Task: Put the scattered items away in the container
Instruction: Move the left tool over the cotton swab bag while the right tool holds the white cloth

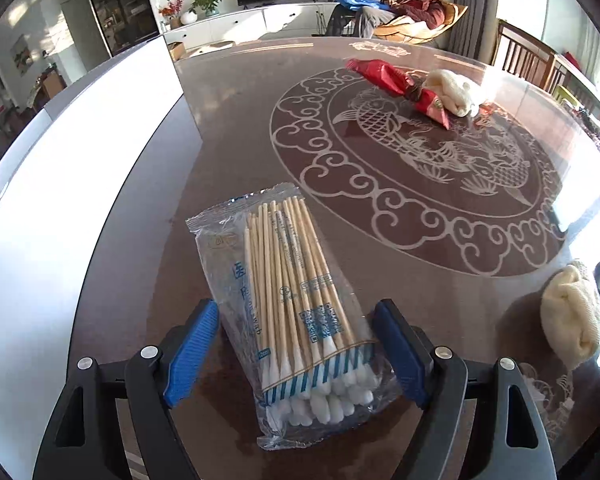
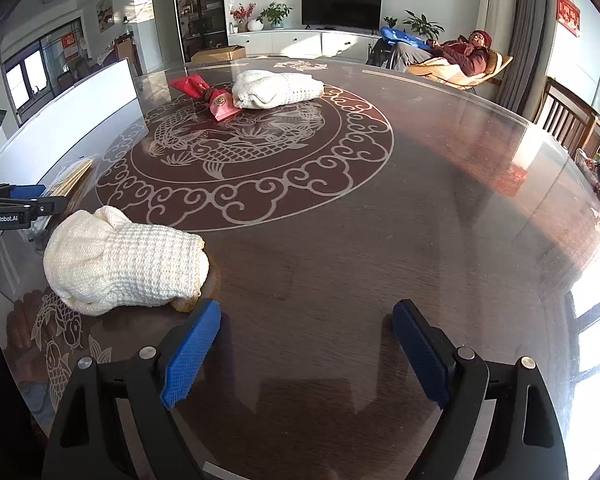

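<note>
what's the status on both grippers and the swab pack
Left gripper open, astride cotton swab pack on table, pads clear. Right gripper open, empty. Knitted cloth nearby; no container identified.

My table [image 2: 380,260] is round and dark brown, under a glossy top with a pale ring of clouds and fish at its centre. A clear pack of cotton swabs [image 1: 296,320] lies flat near the edge on my left side. A cream knitted piece [image 2: 128,260] sits close in front of me, just outside the ring. Further in, on the pattern, a red packet [image 2: 212,98] lies touching a second cream knitted bundle [image 2: 278,88].
</note>
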Motion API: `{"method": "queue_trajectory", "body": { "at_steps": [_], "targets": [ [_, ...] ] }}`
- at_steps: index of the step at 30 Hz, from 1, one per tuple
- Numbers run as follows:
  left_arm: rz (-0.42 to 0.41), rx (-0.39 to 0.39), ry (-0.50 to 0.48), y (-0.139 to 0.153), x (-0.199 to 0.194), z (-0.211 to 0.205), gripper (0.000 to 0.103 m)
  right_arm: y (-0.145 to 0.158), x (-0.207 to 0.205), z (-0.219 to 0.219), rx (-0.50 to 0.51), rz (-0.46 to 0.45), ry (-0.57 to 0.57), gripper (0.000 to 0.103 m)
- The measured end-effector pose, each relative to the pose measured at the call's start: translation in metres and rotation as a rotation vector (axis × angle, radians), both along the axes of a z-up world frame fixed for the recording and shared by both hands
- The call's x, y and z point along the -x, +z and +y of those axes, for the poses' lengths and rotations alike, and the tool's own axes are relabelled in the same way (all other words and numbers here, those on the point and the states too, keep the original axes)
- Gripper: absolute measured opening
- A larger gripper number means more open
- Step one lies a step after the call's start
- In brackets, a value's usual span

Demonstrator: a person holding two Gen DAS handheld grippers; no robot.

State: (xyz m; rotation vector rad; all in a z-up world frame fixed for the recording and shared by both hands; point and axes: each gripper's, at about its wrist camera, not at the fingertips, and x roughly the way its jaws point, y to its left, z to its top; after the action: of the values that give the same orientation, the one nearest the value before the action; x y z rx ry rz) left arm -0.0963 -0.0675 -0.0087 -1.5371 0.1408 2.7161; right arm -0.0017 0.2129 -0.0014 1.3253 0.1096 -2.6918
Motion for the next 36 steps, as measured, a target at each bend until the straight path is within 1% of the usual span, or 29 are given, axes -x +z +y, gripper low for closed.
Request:
{"method": "queue_trajectory", "body": {
  "at_steps": [2, 3, 4, 5, 7, 8, 10, 12, 13, 16, 19, 21, 22, 24, 26, 28, 29, 30, 32, 33, 36],
  "targets": [
    [-0.01, -0.066, 0.03, -0.003, 0.0, -0.01, 0.087, 0.0, 0.0, 0.001, 0.002, 0.001, -0.005, 0.089],
    [0.004, -0.081, 0.037, -0.004, 0.0, -0.014, 0.088, 0.0, 0.0, 0.001, 0.005, 0.001, -0.007, 0.089],
    [0.01, -0.066, 0.034, -0.005, -0.001, -0.014, 0.093, 0.0, 0.0, 0.001, 0.007, 0.002, -0.007, 0.089],
    [0.018, -0.052, 0.034, -0.007, -0.002, -0.015, 0.102, 0.0, 0.0, 0.001, 0.007, 0.003, -0.005, 0.089],
    [0.048, -0.068, 0.041, -0.008, -0.007, -0.02, 0.103, 0.001, -0.003, -0.003, 0.004, 0.009, 0.02, 0.089],
    [0.059, -0.066, 0.03, -0.008, -0.008, -0.02, 0.103, 0.001, -0.005, -0.007, 0.008, 0.01, 0.061, 0.089],
    [0.059, -0.071, 0.028, -0.008, -0.008, -0.02, 0.103, 0.0, -0.009, -0.018, 0.002, 0.001, 0.147, 0.089],
    [0.061, -0.071, 0.029, -0.008, -0.008, -0.02, 0.103, 0.0, -0.007, -0.029, -0.021, 0.003, 0.186, 0.088],
    [0.063, -0.071, 0.03, -0.009, -0.008, -0.019, 0.103, 0.0, -0.001, -0.033, -0.014, -0.005, 0.191, 0.088],
    [0.064, -0.071, 0.031, -0.009, -0.006, -0.019, 0.103, -0.002, 0.032, -0.038, -0.005, -0.017, 0.138, 0.089],
    [0.064, -0.072, 0.031, -0.009, -0.006, -0.019, 0.103, -0.002, 0.073, -0.035, -0.003, -0.021, 0.048, 0.089],
    [0.064, -0.072, 0.031, -0.009, -0.006, -0.019, 0.103, -0.001, 0.089, -0.031, 0.002, -0.043, -0.004, 0.089],
    [0.064, -0.072, 0.031, -0.009, -0.006, -0.019, 0.103, 0.0, 0.091, -0.029, 0.022, -0.052, -0.018, 0.089],
    [0.064, -0.072, 0.031, -0.009, -0.006, -0.019, 0.103, 0.004, 0.08, -0.02, 0.102, -0.056, -0.043, 0.088],
    [0.064, -0.072, 0.031, -0.009, -0.006, -0.019, 0.103, 0.007, 0.057, -0.01, 0.201, -0.053, -0.065, 0.088],
    [0.064, -0.07, 0.032, -0.009, -0.006, -0.019, 0.103, 0.013, 0.029, -0.009, 0.315, -0.034, -0.029, 0.088],
    [0.064, -0.07, 0.033, -0.009, -0.006, -0.019, 0.103, 0.017, 0.015, -0.016, 0.348, -0.018, 0.007, 0.089],
    [0.064, -0.07, 0.034, -0.009, -0.006, -0.018, 0.103, 0.021, 0.004, -0.026, 0.361, -0.005, 0.051, 0.089],
    [0.064, -0.071, 0.034, -0.009, -0.007, -0.019, 0.103, 0.028, -0.009, -0.052, 0.342, 0.014, 0.116, 0.088],
    [0.064, -0.071, 0.034, -0.009, -0.007, -0.019, 0.103, 0.03, -0.01, -0.064, 0.325, 0.022, 0.122, 0.088],
    [0.064, -0.071, 0.034, -0.009, -0.006, -0.019, 0.103, 0.038, -0.002, -0.091, 0.292, 0.061, 0.089, 0.089]
  ]
}}
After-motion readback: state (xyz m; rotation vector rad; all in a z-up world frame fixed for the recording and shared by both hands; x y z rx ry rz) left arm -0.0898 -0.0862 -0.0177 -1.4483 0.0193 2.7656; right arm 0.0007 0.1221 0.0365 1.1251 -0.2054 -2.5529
